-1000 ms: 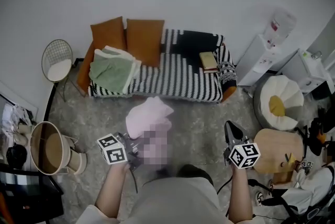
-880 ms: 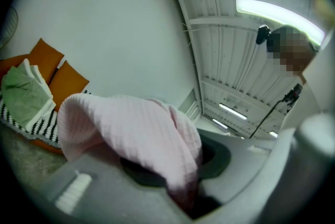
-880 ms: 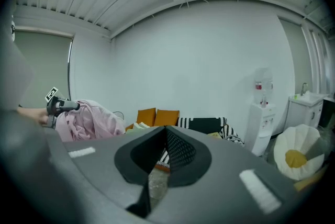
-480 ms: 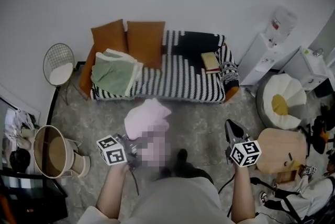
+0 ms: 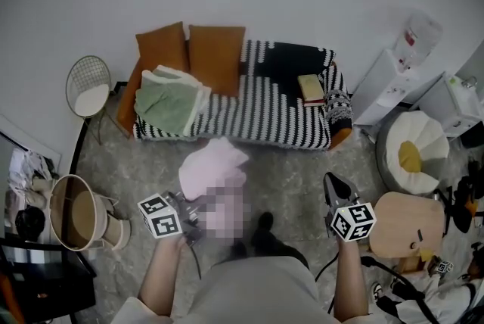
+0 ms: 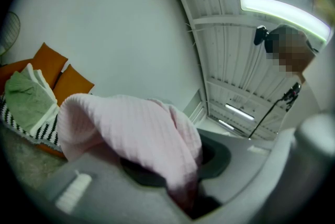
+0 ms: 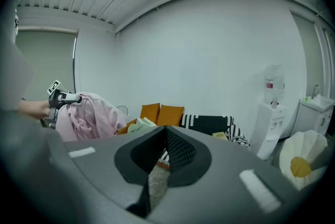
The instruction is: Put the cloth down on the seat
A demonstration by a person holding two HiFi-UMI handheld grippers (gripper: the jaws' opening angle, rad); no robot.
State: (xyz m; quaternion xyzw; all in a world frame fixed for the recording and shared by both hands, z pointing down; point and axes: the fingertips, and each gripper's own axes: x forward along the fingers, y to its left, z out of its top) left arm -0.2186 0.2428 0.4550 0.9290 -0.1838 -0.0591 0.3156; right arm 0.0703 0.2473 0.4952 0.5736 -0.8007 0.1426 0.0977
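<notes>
A pink waffle-weave cloth [image 5: 213,165] hangs bunched from my left gripper [image 5: 189,207], held above the floor rug in front of the sofa. In the left gripper view the cloth [image 6: 131,136] drapes over both jaws of the left gripper [image 6: 178,168] and is pinched between them. The sofa seat [image 5: 257,114], covered in a black-and-white striped throw, lies ahead of the cloth and apart from it. My right gripper [image 5: 333,186] is at the lower right. Seen in its own view, the right gripper [image 7: 163,131] has its tips together and nothing in them.
On the sofa lie two orange cushions [image 5: 215,57], a folded green blanket [image 5: 168,101] and a book [image 5: 310,86]. A wire chair [image 5: 89,91] and a round basket [image 5: 72,213] stand at the left. A water dispenser [image 5: 393,80], a daisy-shaped cushion [image 5: 416,152] and a round wooden table [image 5: 404,224] stand at the right.
The head view has shifted slightly, so the sofa sits a little lower and further right. A dark shoe now shows below the cloth. Both grippers keep their places, the cloth still in the left.
</notes>
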